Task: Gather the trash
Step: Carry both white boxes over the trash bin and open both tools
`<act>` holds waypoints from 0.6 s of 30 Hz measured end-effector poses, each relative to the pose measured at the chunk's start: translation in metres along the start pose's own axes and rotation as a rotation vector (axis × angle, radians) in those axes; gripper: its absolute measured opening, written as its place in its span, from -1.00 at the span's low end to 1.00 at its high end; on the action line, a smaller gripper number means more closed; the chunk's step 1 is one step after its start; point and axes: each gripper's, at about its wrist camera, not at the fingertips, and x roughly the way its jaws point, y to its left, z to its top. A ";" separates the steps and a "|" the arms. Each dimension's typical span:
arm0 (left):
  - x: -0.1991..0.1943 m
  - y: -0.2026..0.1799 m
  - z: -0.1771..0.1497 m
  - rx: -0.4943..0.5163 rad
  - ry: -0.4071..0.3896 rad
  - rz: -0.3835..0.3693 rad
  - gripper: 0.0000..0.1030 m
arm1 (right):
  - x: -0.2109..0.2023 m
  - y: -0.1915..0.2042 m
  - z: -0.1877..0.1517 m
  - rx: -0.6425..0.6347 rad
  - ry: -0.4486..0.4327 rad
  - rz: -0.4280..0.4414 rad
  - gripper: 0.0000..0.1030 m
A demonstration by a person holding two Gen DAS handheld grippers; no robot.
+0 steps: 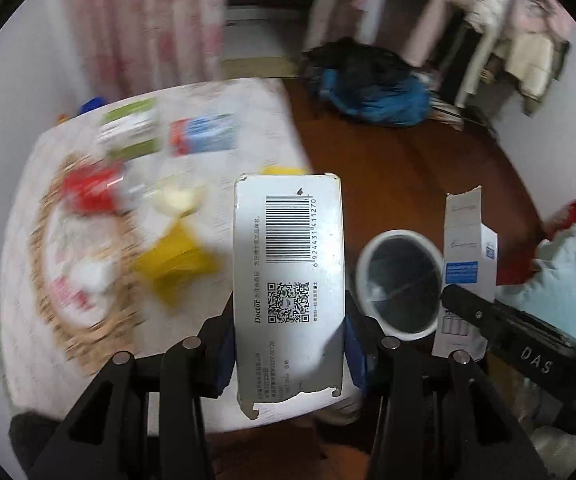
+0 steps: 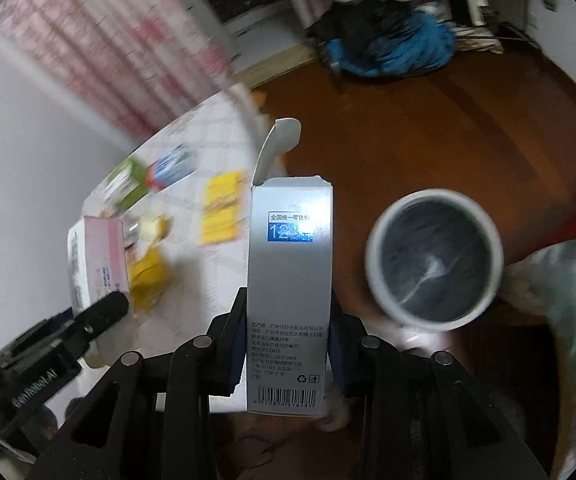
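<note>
Left hand-held gripper [image 1: 290,344] clamping barcode box [image 1: 289,264], right hand-held gripper [image 2: 288,344] clamping blue-labelled box [image 2: 288,280], cluttered white table [image 1: 247,120], wooden floor [image 1: 408,168].

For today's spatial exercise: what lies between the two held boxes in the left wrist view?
The white bin, on the floor, shows between the barcode box and the blue-labelled box.
</note>
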 end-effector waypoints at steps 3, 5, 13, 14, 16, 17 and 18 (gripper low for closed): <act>0.034 -0.037 0.021 0.018 0.031 -0.069 -0.19 | 0.009 -0.052 0.019 0.035 0.005 -0.063 -0.31; 0.066 -0.060 0.032 0.026 0.074 -0.115 -0.19 | 0.022 -0.080 0.027 0.062 0.027 -0.089 -0.31; 0.178 -0.127 0.047 0.054 0.263 -0.221 -0.18 | 0.103 -0.187 0.052 0.154 0.160 -0.152 -0.31; 0.189 -0.131 0.045 0.054 0.284 -0.227 -0.18 | 0.110 -0.193 0.052 0.161 0.171 -0.156 -0.31; 0.211 -0.138 0.046 0.052 0.325 -0.234 -0.17 | 0.128 -0.209 0.055 0.174 0.193 -0.166 -0.31; 0.219 -0.141 0.045 0.054 0.342 -0.237 -0.16 | 0.133 -0.215 0.056 0.178 0.199 -0.169 -0.31; 0.226 -0.144 0.045 0.059 0.355 -0.235 -0.16 | 0.142 -0.222 0.056 0.185 0.210 -0.172 -0.31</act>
